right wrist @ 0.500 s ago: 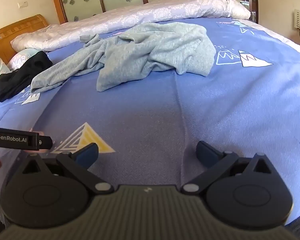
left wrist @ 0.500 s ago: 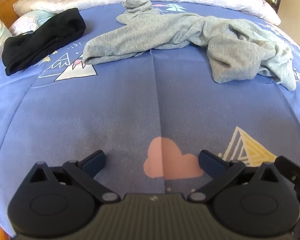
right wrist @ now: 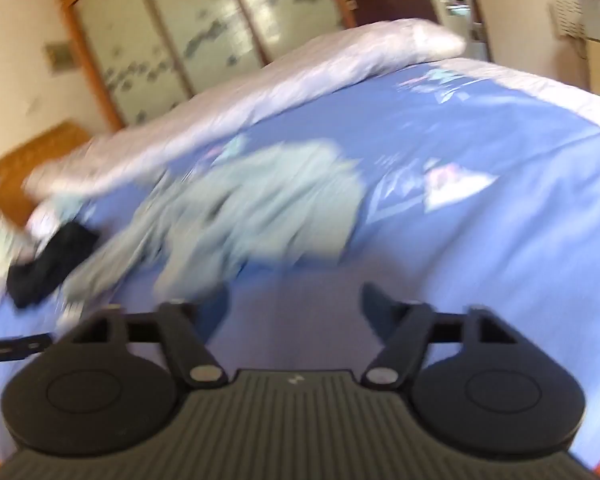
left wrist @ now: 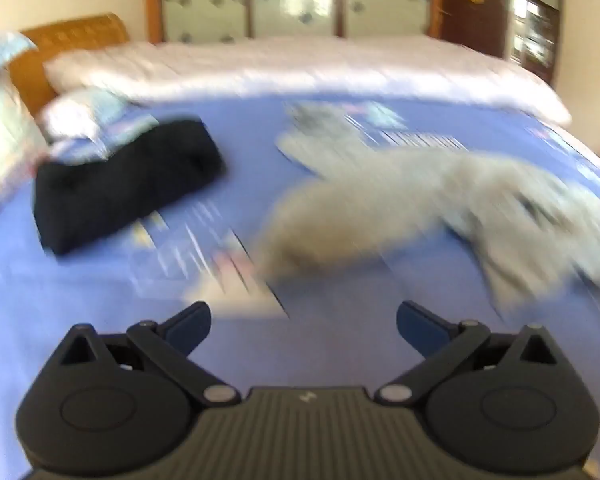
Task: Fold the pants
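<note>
The grey pants (left wrist: 420,208) lie crumpled on the blue bedspread (left wrist: 100,304), blurred by motion. In the left wrist view they are ahead and to the right of my left gripper (left wrist: 303,322), which is open and empty above the bed. In the right wrist view the pants (right wrist: 260,208) lie ahead and slightly left of my right gripper (right wrist: 296,308), also open and empty. Neither gripper touches the pants.
A folded black garment (left wrist: 128,184) lies to the left of the pants, also in the right wrist view (right wrist: 48,264). A white quilt (left wrist: 300,68) runs along the far side. Pillows (left wrist: 4,128) and a wooden headboard (left wrist: 72,40) are at the left. Wardrobe doors (right wrist: 180,32) stand behind.
Both grippers have lifted and tilted up toward the far side of the bed; the pants now sit nearer the fingertips in both views. The right view has rolled. Both stay open.
</note>
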A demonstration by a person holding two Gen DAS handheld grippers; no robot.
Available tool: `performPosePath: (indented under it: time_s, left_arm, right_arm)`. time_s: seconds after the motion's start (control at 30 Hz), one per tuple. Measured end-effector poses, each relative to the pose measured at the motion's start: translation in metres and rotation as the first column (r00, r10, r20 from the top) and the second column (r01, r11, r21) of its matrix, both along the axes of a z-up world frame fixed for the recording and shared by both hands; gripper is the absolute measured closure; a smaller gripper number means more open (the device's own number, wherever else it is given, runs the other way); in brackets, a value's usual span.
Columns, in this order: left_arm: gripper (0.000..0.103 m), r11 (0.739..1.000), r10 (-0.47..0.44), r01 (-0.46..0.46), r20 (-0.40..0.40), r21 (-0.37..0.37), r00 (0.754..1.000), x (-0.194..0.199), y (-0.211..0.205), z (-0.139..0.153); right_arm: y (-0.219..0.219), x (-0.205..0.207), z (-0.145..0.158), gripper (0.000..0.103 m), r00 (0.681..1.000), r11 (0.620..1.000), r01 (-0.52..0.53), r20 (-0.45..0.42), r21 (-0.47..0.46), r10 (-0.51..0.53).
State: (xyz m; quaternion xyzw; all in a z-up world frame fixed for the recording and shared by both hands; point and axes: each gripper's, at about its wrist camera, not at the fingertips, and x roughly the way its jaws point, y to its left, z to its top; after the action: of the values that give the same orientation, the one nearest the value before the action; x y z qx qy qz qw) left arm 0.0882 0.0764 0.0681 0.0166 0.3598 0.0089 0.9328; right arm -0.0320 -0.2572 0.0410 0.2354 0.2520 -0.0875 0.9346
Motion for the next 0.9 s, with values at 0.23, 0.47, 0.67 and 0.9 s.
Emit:
performPosePath:
  time_s: [0.23, 0.47, 0.67, 0.9]
  left_arm:
    - [0.009, 0.987, 0.072, -0.088, -0.126, -0.131, 0.989, 0.141, 0.025, -0.025]
    - [0.089, 0.991, 0.011, -0.030, -0.145, -0.129, 0.989, 0.136, -0.004, -0.049]
    - [0.060, 0.987, 0.051, -0.064, -0.084, -0.150, 0.995, 0.074, 0.006, -0.014]
    - [0.017, 0.840, -0.081, 0.073, 0.008, -0.538, 0.997, -0.011, 0.038, 0.028]
  right_arm:
    - [-0.059, 0.104, -0.005, 0.045, 0.998, 0.989, 0.058, -0.006, 0.134, -0.058]
    - [-0.079, 0.178, -0.049, 0.087, 0.981, 0.881, -0.064, -0.132, 0.469, 0.142]
    - [-0.014, 0.113, 0.047, 0.090, 0.952, 0.933, -0.278, 0.197, 0.227, 0.236]
    - [0.159, 0.048, 0.075, 0.090, 0.747, 0.776, -0.630, 0.243, -0.040, 0.619]
